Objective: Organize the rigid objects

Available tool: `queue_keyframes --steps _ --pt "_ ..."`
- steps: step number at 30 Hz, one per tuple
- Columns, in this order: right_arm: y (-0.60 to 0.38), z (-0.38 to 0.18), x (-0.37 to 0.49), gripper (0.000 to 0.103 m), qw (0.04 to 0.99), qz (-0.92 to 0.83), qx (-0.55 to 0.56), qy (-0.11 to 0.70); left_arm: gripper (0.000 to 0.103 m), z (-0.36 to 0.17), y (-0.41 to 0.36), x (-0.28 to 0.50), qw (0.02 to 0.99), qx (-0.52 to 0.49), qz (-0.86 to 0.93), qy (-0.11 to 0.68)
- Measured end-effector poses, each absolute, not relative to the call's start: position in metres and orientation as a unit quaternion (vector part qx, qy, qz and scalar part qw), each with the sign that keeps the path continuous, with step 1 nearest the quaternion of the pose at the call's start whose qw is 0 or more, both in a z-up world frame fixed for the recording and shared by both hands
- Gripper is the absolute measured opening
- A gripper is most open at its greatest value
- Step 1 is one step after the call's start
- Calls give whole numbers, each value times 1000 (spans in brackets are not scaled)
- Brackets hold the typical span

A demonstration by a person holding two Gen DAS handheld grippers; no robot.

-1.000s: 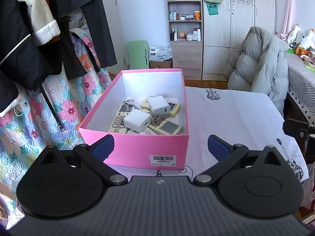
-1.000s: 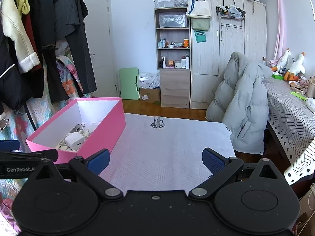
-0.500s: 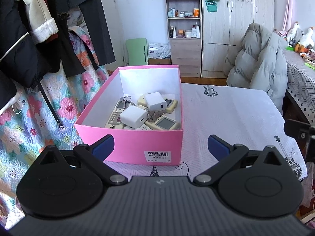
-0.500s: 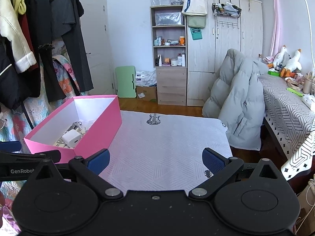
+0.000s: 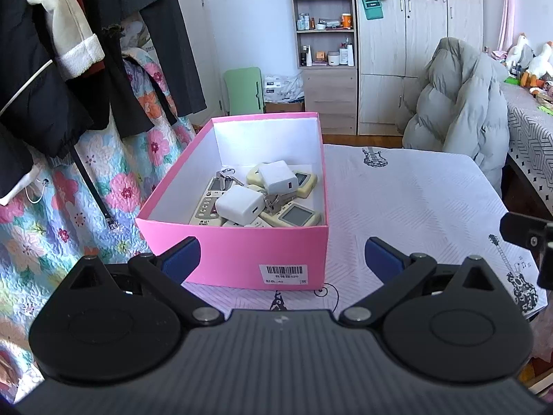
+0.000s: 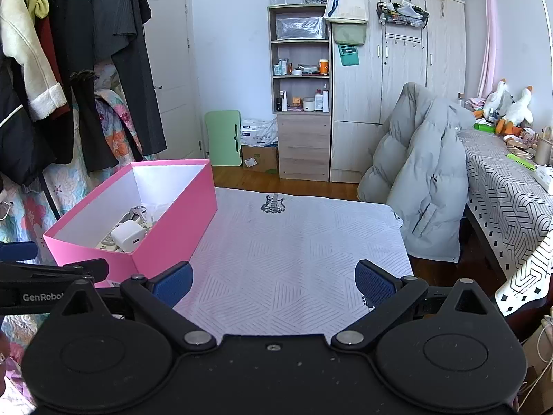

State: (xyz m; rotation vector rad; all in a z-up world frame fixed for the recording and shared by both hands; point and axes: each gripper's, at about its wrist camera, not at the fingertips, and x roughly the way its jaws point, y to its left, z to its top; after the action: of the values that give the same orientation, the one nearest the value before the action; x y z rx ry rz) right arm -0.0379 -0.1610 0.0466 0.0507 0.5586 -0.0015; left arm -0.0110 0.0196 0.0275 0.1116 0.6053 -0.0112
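A counter [image 6: 293, 263] is covered by a white patterned cloth [image 5: 408, 200] printed with small guitars. A pink box [image 5: 238, 252] is set directly on the cloth near the counter's left edge.

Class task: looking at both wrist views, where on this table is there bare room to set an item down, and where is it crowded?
Free: the white tablecloth between the pink box and the grey puffer jacket, from the guitar print toward the right gripper. Crowded: the box's near half, with chargers piled on remotes; its far end is bare.
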Motion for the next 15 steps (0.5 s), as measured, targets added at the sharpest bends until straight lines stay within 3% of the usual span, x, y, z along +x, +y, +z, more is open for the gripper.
queue_keyframes --steps 15 --pt "-163 43 -37 102 960 -3 28 280 103 26 18 -15 956 68 -1 285"
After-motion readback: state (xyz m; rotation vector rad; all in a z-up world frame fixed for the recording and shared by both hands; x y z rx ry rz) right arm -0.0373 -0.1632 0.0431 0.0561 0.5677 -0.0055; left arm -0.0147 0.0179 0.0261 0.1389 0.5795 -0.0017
